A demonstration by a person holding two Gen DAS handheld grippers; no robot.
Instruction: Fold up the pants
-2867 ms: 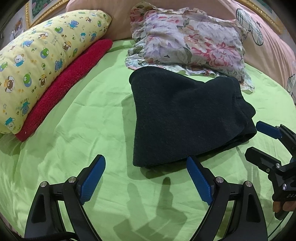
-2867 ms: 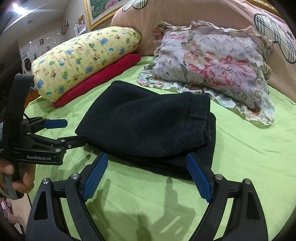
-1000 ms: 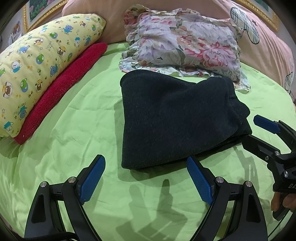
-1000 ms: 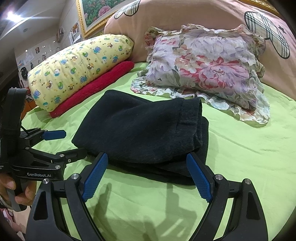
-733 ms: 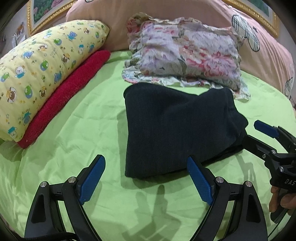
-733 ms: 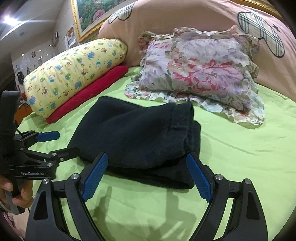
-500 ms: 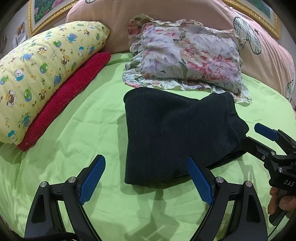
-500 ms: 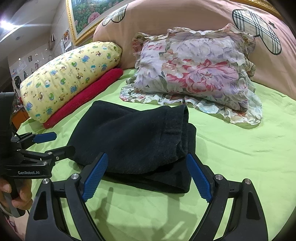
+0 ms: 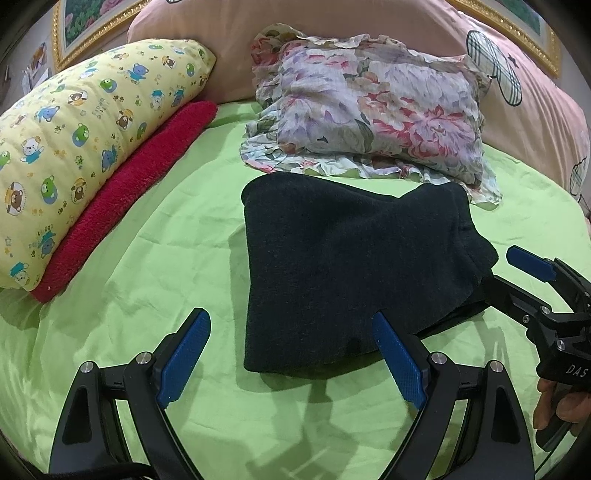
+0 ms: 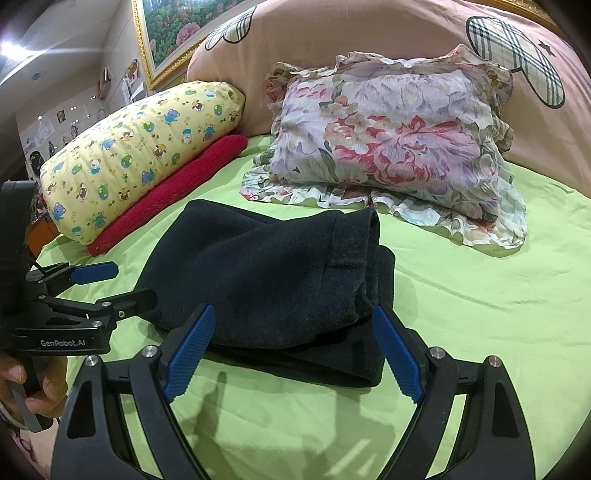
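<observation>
Lying folded into a thick dark navy fleece bundle, the pants (image 9: 351, 273) are resting on the lime-green bed sheet (image 9: 155, 258), near the middle of the bed and just short of the pillows at its head. I am holding my left hand-held gripper (image 9: 291, 360) low over the sheet at the near edge of the bundle, its blue-padded fingers (image 9: 184, 354) spread wide and gripping nothing; the right pad is sitting in front of the bundle's near corner, though I cannot tell whether it is touching the cloth. My right hand-held gripper (image 10: 295, 356) is likewise gaping wide and empty, its two blue pads (image 10: 397, 354) straddling the near edge of the pants, where the layered hems are stacking up on the right side. In the left wrist view the right hand-held gripper is poking in from the right edge, one dark finger reaching the bundle's right side. In the right wrist view the left hand-held gripper is showing at the left, open, close beside the bundle's left edge. Beyond the pants, a ruffled floral pillow (image 10: 399, 147) is leaning at the head of the bed, its frill just beside the bundle's far edge. A yellow cartoon-animal bolster (image 9: 81, 147) is lying on a red fuzzy blanket (image 9: 122, 199) along the bed's left edge, well apart from the pants. A large pink cushion with a plaid bear patch (image 10: 388, 33) is backing the pillows.
</observation>
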